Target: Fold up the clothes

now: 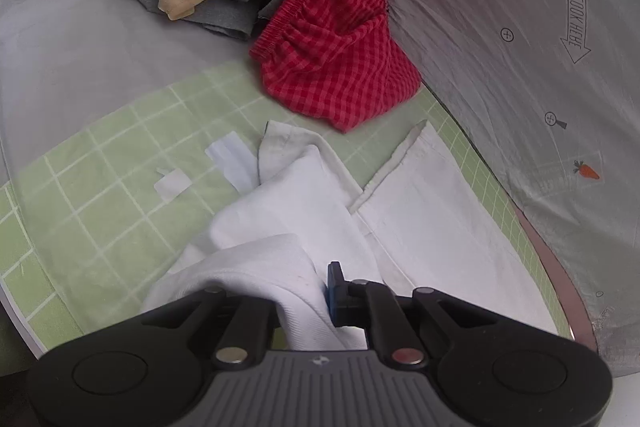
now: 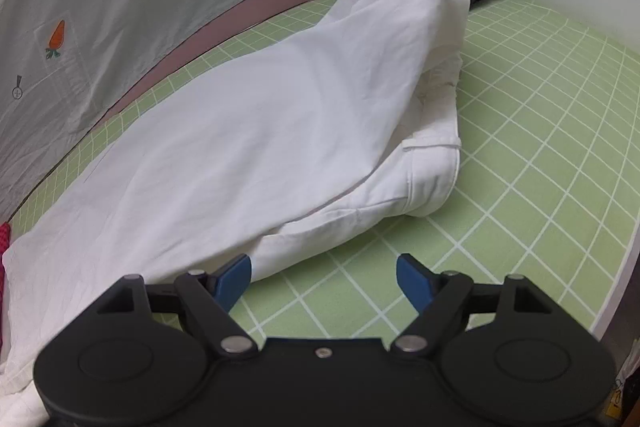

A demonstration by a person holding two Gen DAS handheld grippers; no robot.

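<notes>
The left gripper (image 1: 310, 301) has its fingers clamped on the white trousers (image 1: 420, 195) to lift a fold; the right gripper (image 2: 324, 277), fingers apart, hovers beside the trousers over the green mat (image 2: 540, 155), apparently ready to grasp.

Left wrist view: low and close behind the left gripper (image 1: 320, 291), aimed forward and down along the fingers at white trousers (image 1: 420, 195) just ahead, a pile of clothes further off. Right wrist view: likewise low behind the right gripper (image 2: 324, 279), facing across the green grid mat (image 2: 540, 131). Shared by both: the white trousers (image 2: 260, 131), the mat (image 1: 100, 187) and the carrot-print sheet (image 1: 540, 27) beyond.
</notes>
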